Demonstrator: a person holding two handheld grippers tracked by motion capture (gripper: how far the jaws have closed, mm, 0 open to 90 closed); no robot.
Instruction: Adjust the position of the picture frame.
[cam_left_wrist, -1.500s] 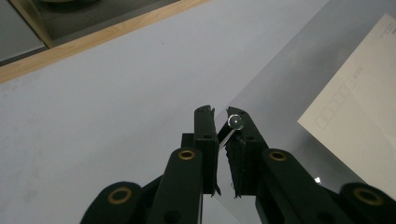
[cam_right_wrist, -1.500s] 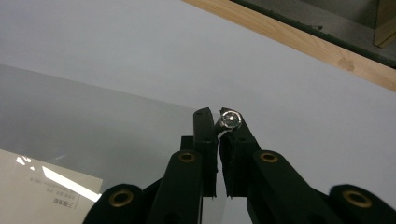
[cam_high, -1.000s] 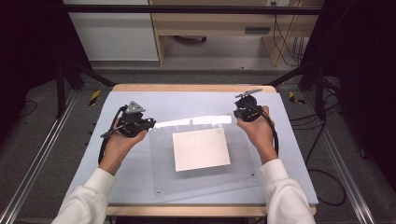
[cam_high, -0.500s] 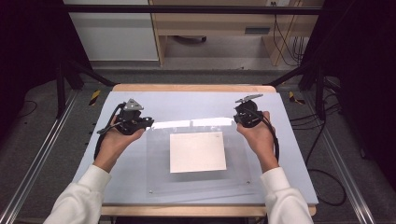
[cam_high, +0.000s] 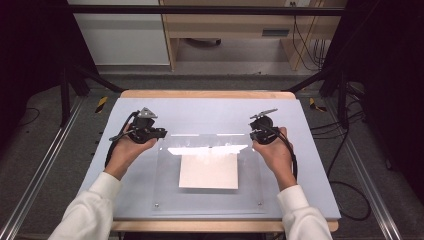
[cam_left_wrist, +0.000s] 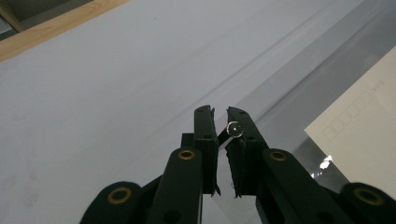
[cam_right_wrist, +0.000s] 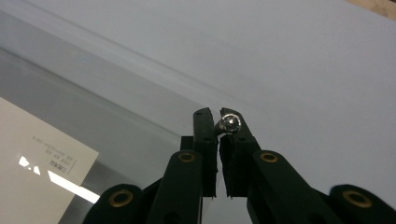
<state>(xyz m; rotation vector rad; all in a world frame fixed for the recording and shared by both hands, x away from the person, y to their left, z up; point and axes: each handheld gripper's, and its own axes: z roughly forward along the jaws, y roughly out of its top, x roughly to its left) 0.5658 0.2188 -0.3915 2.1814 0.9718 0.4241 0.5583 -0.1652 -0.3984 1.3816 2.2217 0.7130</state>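
Pale blue surface (cam_high: 310, 165) carries a clear acrylic sheet (cam_high: 167, 190) over white paper (cam_high: 207, 172). Each claw, left (cam_left_wrist: 220, 122) and right (cam_right_wrist: 217, 122), pinches one far corner. Sheet seems stiff, slippery; grip by edges.

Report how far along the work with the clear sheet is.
Done: both grippers have a far corner of the clear acrylic sheet clamped; the left gripper and right gripper are each shut on it by a corner screw. In hand: the sheet is held tilted over the white paper. Left: probably setting it down or lifting it off.
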